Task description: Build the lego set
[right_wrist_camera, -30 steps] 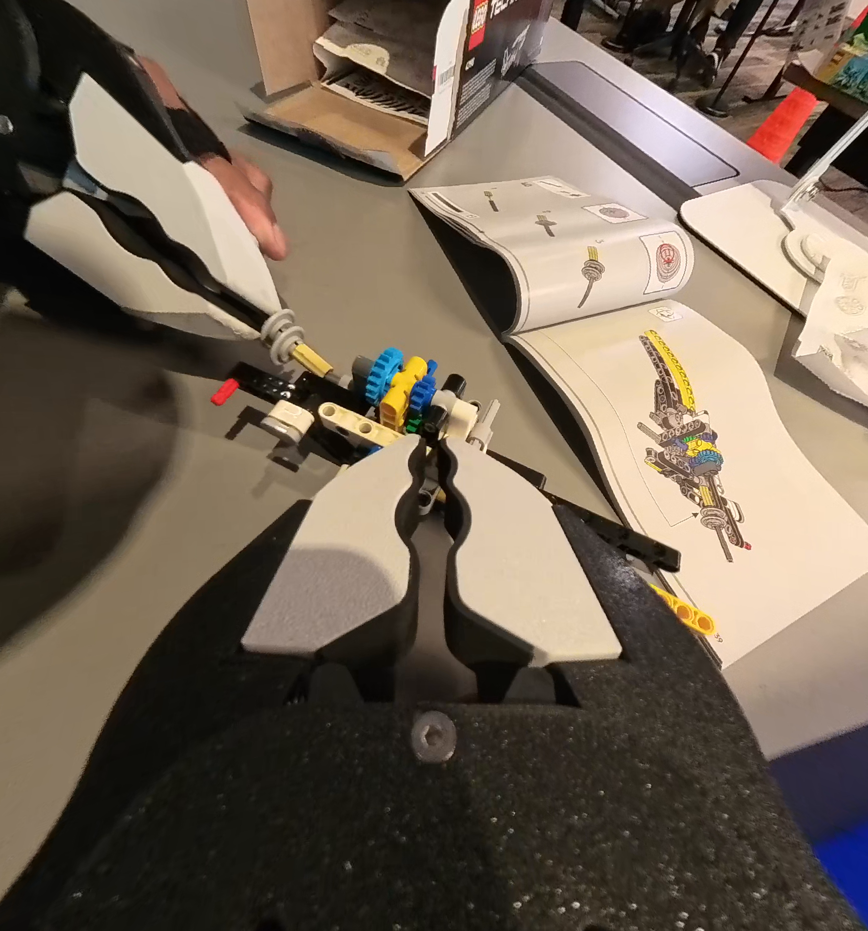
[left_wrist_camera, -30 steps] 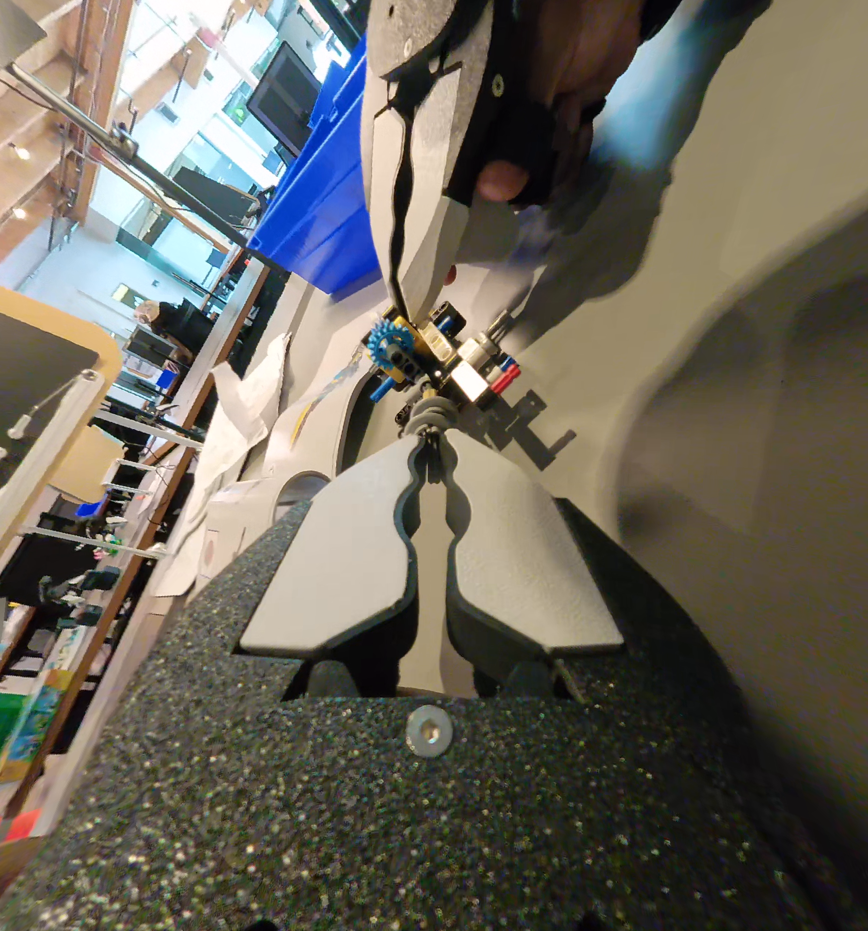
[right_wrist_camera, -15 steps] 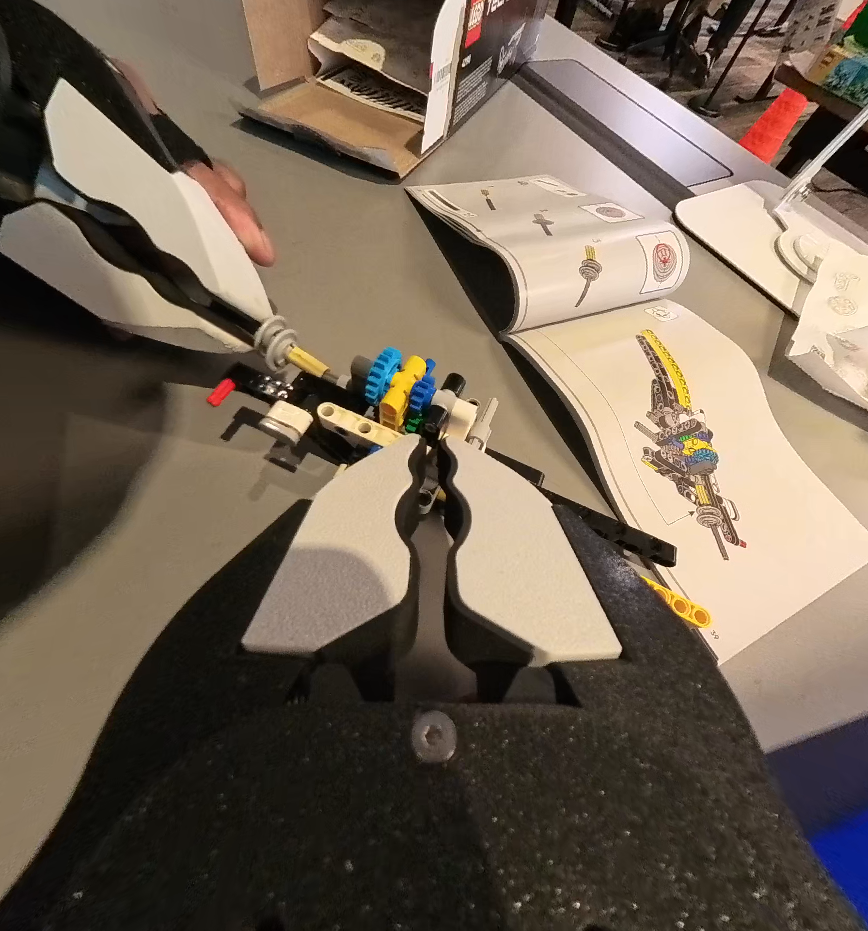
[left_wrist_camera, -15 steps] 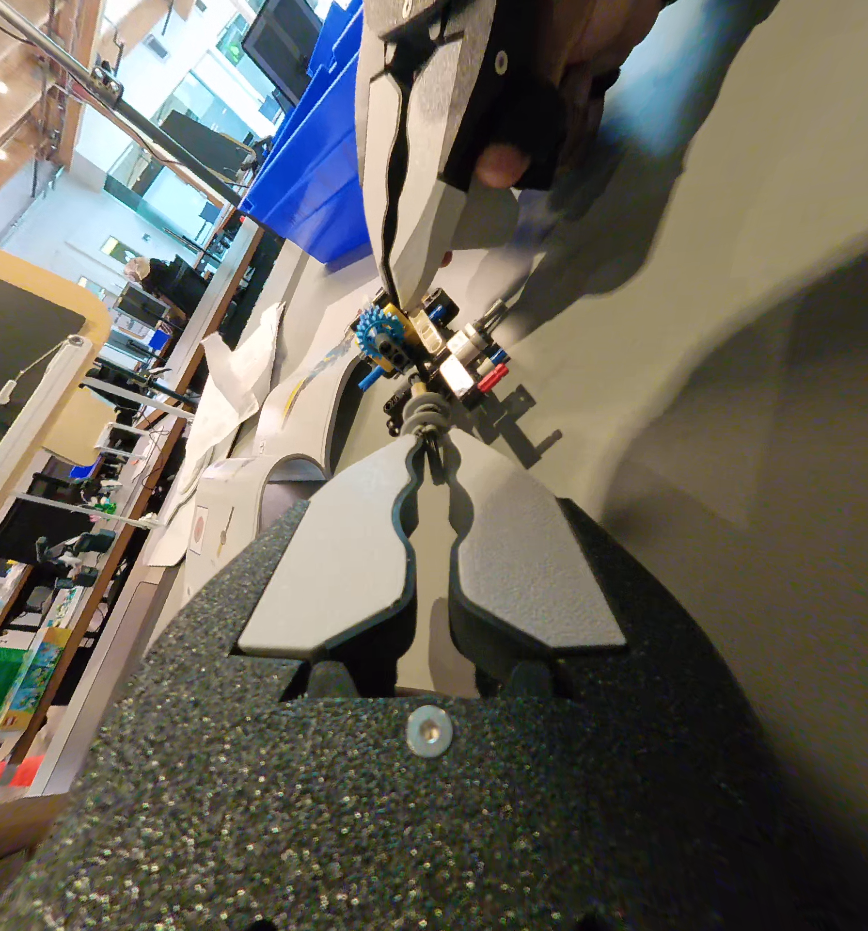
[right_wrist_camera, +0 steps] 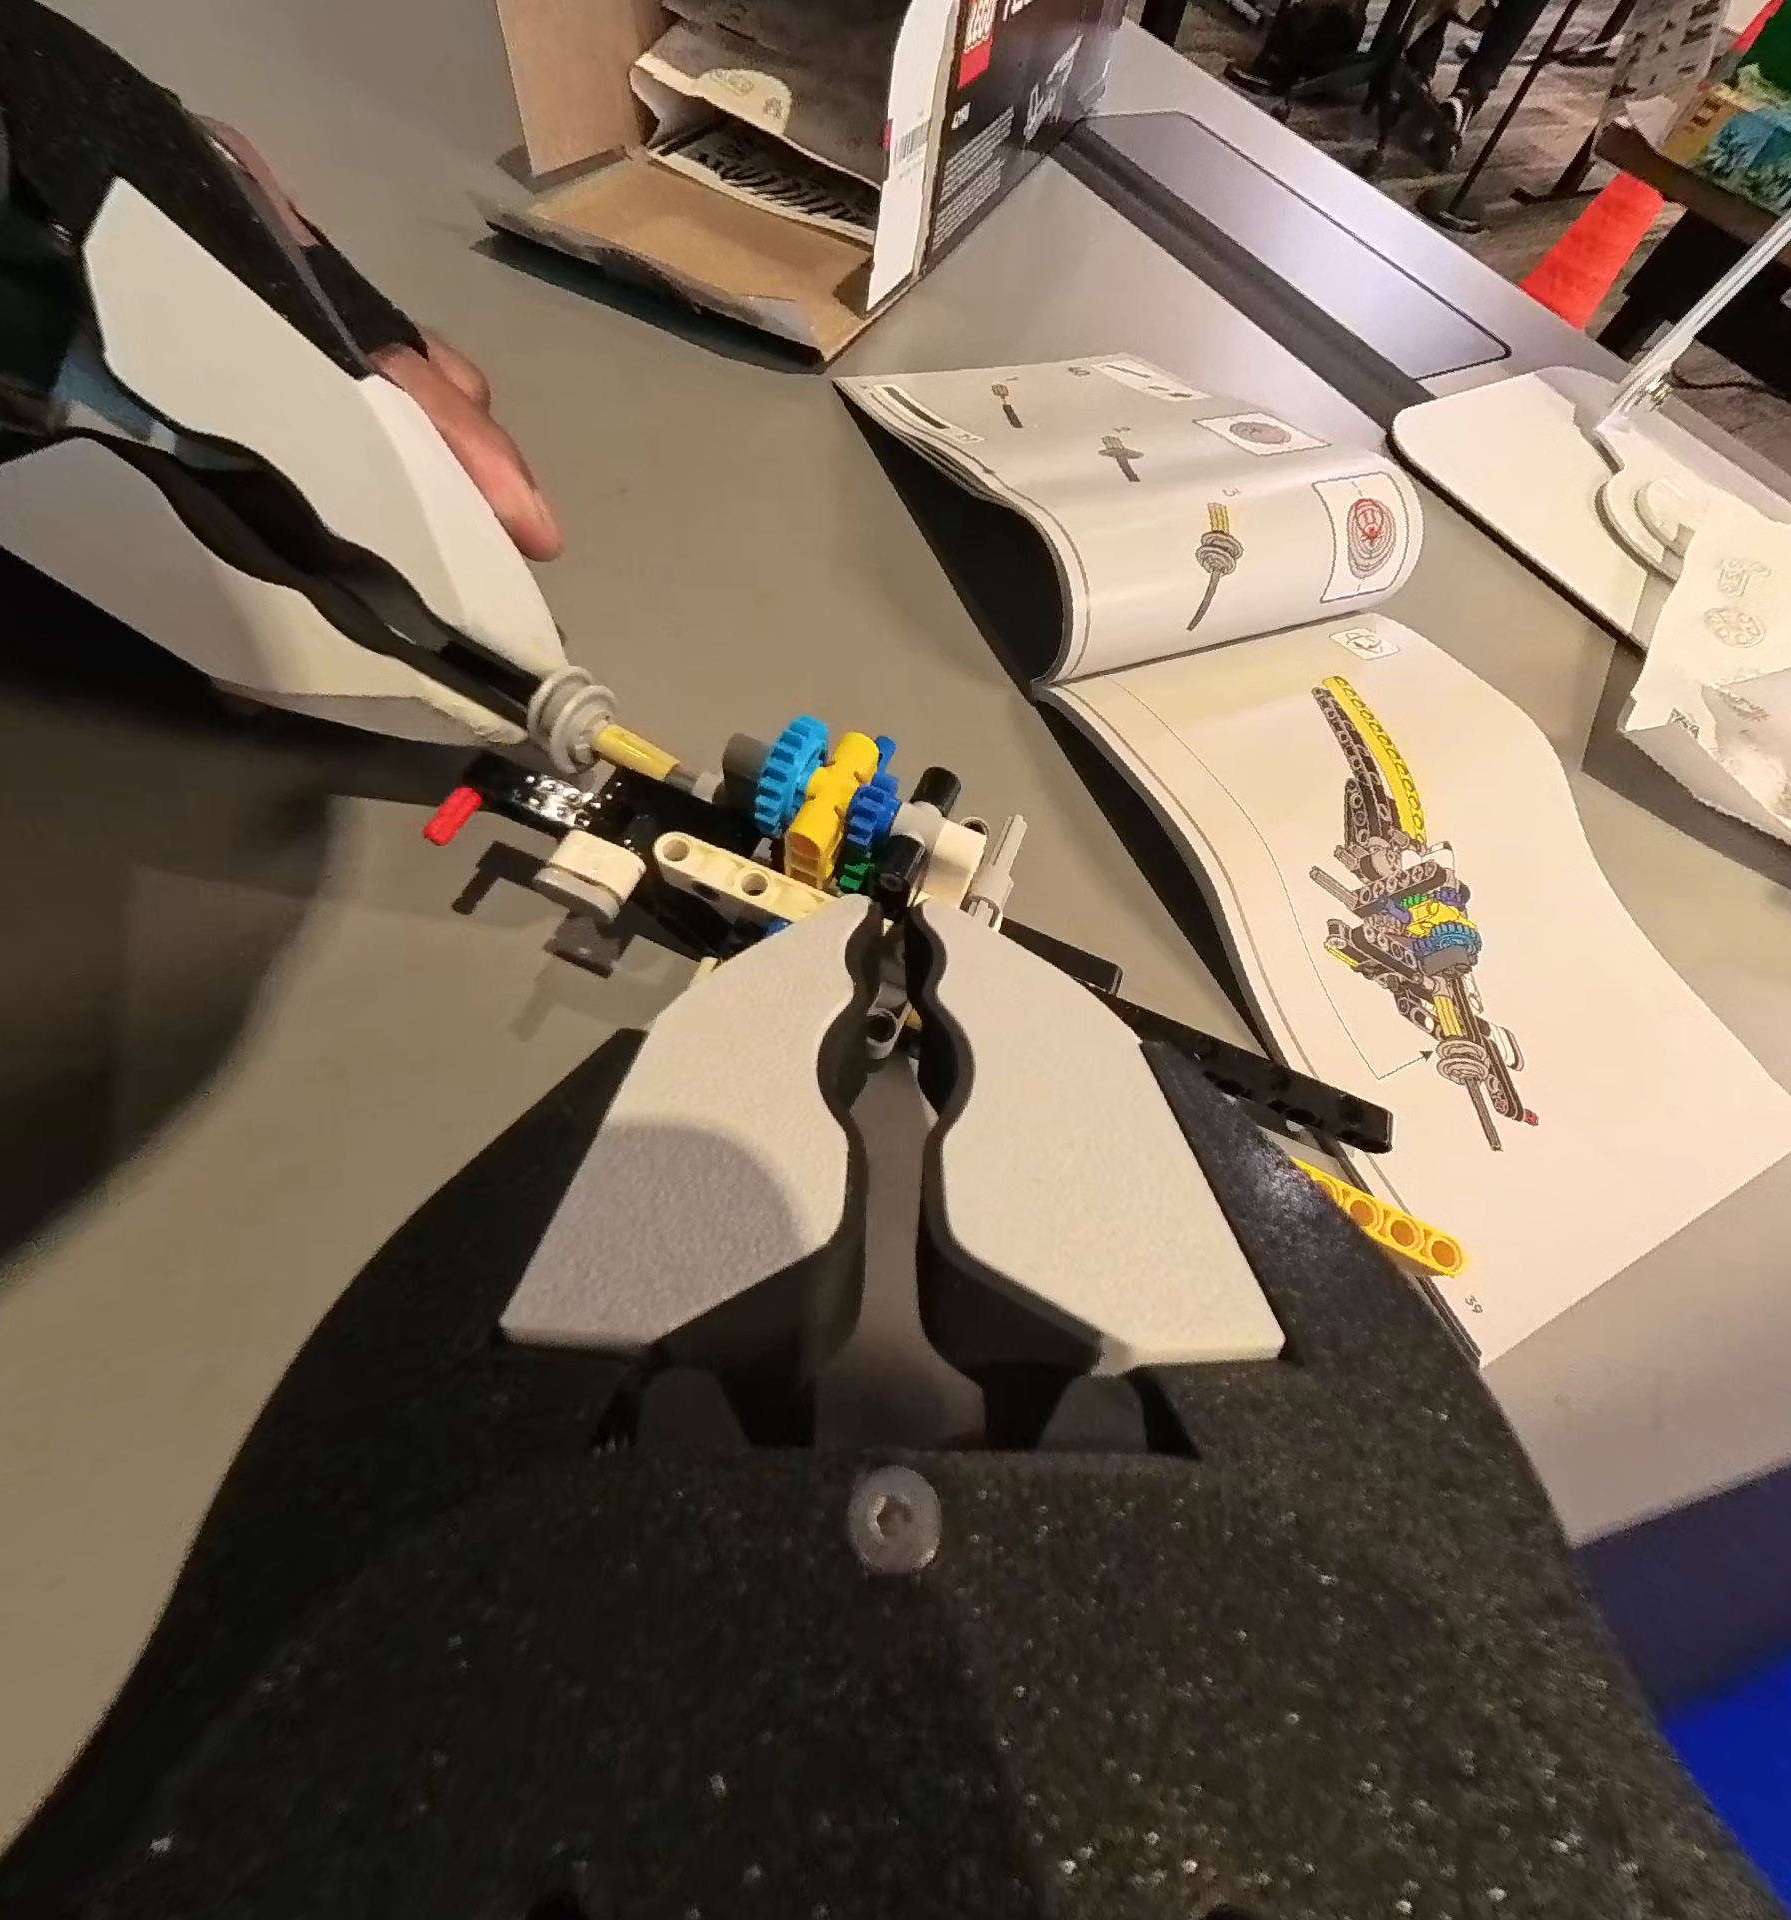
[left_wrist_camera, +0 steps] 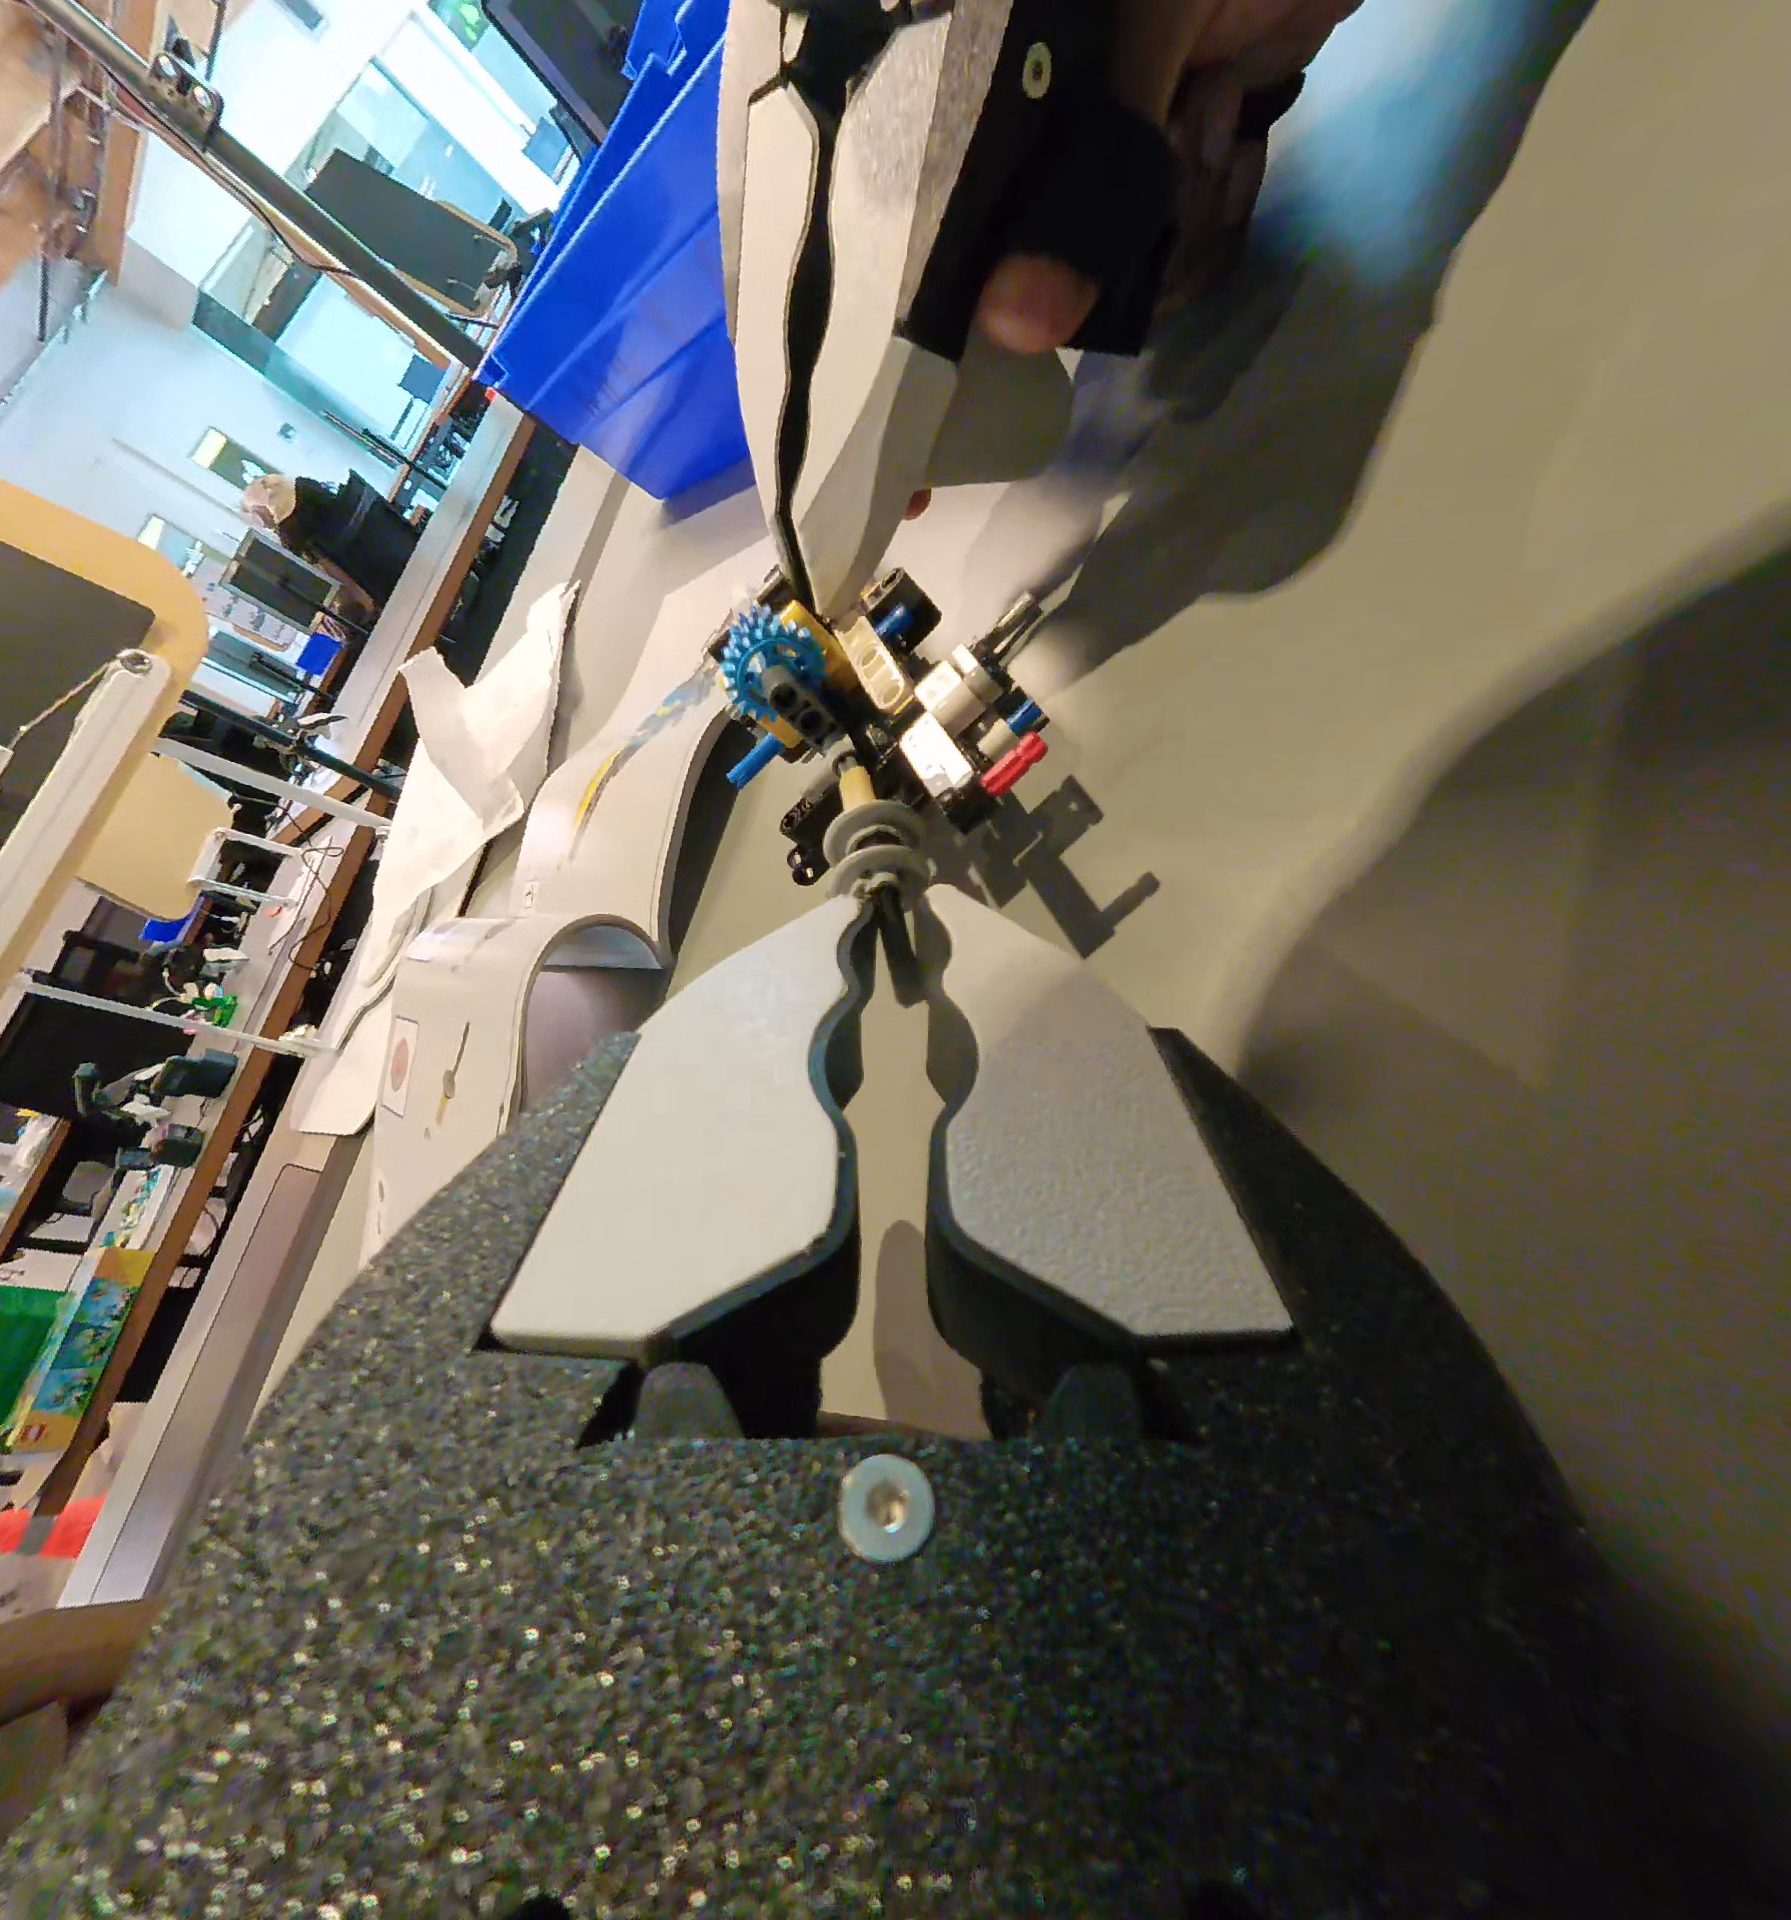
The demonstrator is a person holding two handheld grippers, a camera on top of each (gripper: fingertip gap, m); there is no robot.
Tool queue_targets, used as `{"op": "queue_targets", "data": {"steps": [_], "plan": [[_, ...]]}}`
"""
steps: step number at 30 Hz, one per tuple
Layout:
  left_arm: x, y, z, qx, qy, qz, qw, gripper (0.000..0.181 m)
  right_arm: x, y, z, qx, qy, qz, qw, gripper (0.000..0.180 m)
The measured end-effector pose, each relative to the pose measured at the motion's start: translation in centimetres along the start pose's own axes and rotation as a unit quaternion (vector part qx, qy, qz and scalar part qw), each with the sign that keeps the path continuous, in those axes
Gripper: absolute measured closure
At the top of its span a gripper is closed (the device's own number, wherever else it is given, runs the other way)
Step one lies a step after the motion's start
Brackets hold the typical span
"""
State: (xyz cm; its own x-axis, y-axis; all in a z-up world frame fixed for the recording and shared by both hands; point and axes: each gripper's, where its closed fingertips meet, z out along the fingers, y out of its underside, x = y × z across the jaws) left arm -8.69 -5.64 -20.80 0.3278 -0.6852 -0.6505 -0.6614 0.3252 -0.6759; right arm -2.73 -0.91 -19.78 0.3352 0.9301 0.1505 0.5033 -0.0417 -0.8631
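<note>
The lego assembly [right_wrist_camera: 829, 821], with blue gears, yellow and white parts and black beams, sits low over the grey table. It also shows in the left wrist view [left_wrist_camera: 870, 696]. My right gripper [right_wrist_camera: 891, 920] is shut on the assembly's near side; in the left wrist view it [left_wrist_camera: 816, 587] comes down from above. My left gripper [left_wrist_camera: 886, 906] is shut on a thin black axle that carries a grey pulley [left_wrist_camera: 870, 847]. The pulley [right_wrist_camera: 571, 712] and its yellow sleeve meet the assembly's left end, just off the left gripper's [right_wrist_camera: 529, 709] tips. A red pin [right_wrist_camera: 449, 814] sticks out there.
An open instruction booklet [right_wrist_camera: 1390, 883] lies right of the assembly, with a loose black beam [right_wrist_camera: 1275, 1096] and yellow beam [right_wrist_camera: 1390, 1226] at its edge. A cardboard box [right_wrist_camera: 818, 177] stands behind, a white lamp base [right_wrist_camera: 1514, 488] and plastic bag [right_wrist_camera: 1764, 707] far right, blue bins [left_wrist_camera: 642, 281] beyond. Some 8 cm of space lies between my two pairs of fingers.
Almost nothing. My left gripper has shifted and rolled slightly while holding the axle at the assembly's end. The right gripper keeps its hold on the assembly.
</note>
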Motion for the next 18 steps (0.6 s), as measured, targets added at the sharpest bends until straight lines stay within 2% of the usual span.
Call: {"op": "queue_targets", "data": {"steps": [18], "plan": [[-0.08, -0.28, 0.11, -0.071, -0.051, -0.028, 0.996, 0.175, -0.02, 0.05, -0.08, -0.004, 0.022, 0.001, 1.0, 0.176]]}}
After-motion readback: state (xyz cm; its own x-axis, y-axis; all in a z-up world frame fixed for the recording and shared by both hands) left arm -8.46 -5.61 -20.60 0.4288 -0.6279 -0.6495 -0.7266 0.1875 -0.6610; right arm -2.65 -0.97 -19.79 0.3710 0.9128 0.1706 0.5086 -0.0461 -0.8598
